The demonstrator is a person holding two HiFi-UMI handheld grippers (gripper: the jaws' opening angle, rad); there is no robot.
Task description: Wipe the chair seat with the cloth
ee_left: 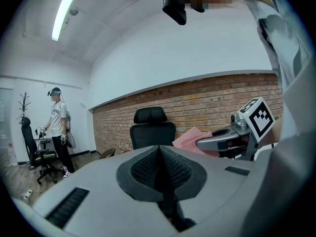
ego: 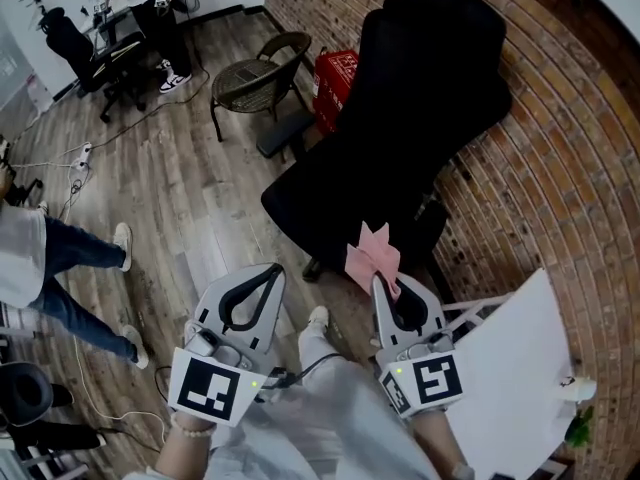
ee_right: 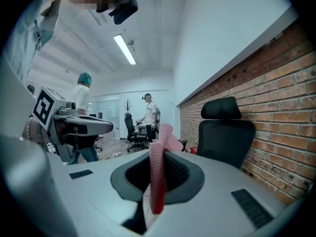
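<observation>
1. The right gripper (ee_right: 158, 154) is clamped on a pink cloth (ee_right: 157, 181); in the right gripper view the cloth stands as a thin upright strip pinched between the two jaws, its top poking out above them.
2. In the head view the free end of the cloth fans out past the jaw tips; it is held in the air at the near edge of the chair seat (ego: 330, 203), apart from it.
3. The left gripper (ee_left: 160, 151) has its jaws pressed together with nothing between them; it is held just to the left of the right one, over the wooden floor (ego: 190, 198).
4. The seat belongs to a black office chair; its tall backrest (ego: 440, 78) is on the side of the brick wall (ego: 560, 168), and the seat surface lies bare.
5. Beyond the office chair a wicker chair (ego: 255, 78) stands on the floor, with a red crate (ego: 335, 73) just beside it at the wall.
6. A standing person (ego: 150, 3) is at the far end of the room; another person's jeans-clad legs (ego: 60, 268) show at the left edge.
</observation>
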